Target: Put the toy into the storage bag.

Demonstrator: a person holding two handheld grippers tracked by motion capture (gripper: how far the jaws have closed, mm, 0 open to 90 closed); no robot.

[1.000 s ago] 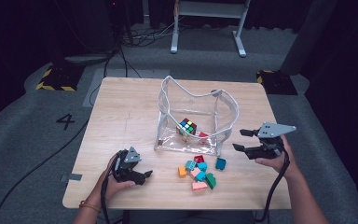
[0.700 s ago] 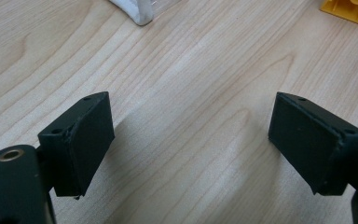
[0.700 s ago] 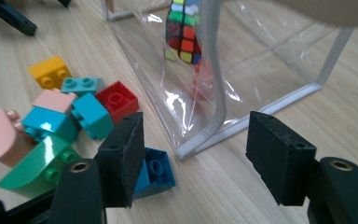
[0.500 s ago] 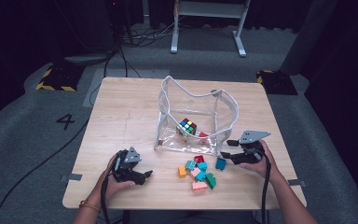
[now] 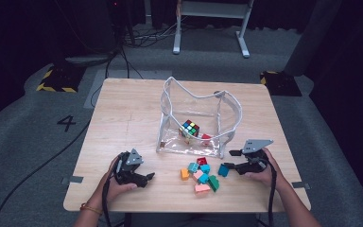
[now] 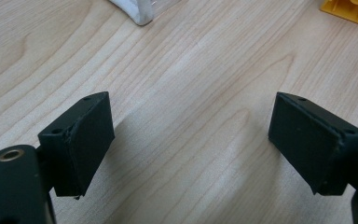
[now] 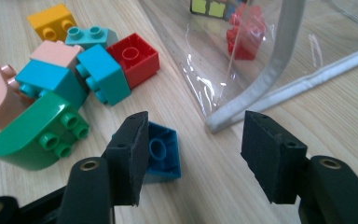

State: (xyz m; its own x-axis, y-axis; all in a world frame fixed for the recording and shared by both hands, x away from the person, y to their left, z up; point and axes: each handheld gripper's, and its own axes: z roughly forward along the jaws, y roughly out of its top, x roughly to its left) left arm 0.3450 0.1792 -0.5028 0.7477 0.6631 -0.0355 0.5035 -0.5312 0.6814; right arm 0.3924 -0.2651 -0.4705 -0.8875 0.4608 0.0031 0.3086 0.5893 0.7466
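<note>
On the pale wood-grain worktop (image 5: 123, 113), ringed by grey carpet, the left tongs (image 5: 147, 177) gape wide near the front-left edge, and the right tongs (image 7: 191, 154), equally wide, flank a small blue plastic studded brick (image 7: 162, 150) beside the clear vinyl pouch (image 5: 198, 118).

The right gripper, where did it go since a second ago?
The right gripper came down and left to the blue block; its jaws stand open, not closed on it. The left gripper, the other blocks and the clear bag stayed put.
</note>
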